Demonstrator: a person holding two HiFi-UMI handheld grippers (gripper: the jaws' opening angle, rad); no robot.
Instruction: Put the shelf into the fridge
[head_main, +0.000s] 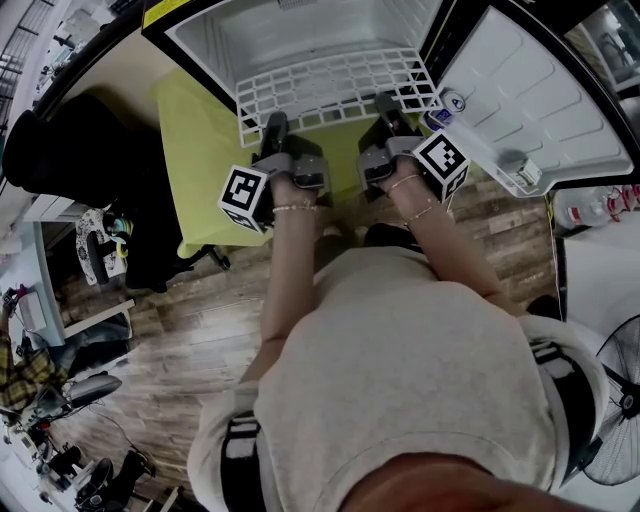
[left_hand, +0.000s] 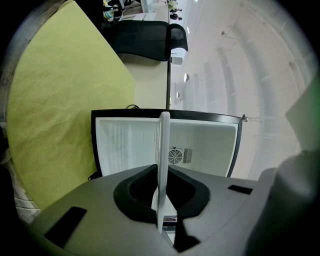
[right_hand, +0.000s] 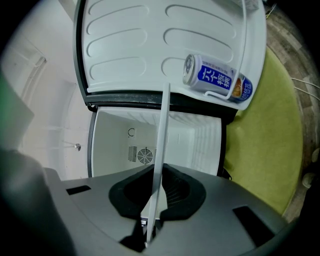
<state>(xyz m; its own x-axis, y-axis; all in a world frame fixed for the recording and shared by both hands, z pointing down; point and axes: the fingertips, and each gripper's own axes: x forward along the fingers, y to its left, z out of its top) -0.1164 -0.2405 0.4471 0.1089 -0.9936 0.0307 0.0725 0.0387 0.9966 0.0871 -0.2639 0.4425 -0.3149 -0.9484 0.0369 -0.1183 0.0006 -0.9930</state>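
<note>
Fridge (head_main: 300, 30) ahead: left hand-held gripper (head_main: 272, 126), right hand-held gripper (head_main: 388, 106) level, clamping shelf (head_main: 330, 85).

Both arms stretched forward side by side, wrists straight, left gripper (head_main: 275, 128) and right gripper (head_main: 388, 108) held level and parallel, marker cubes facing back, each gripper's jaws pinched onto the thin edge of the shelf (head_main: 330, 85) between them

Pale wood-plank floor (head_main: 160, 340) spreads below the yellow-green worktop (head_main: 195, 150). A black chair (head_main: 60, 150) stands just left of that worktop, and a wire-caged fan (head_main: 620, 400) well to its right.
</note>
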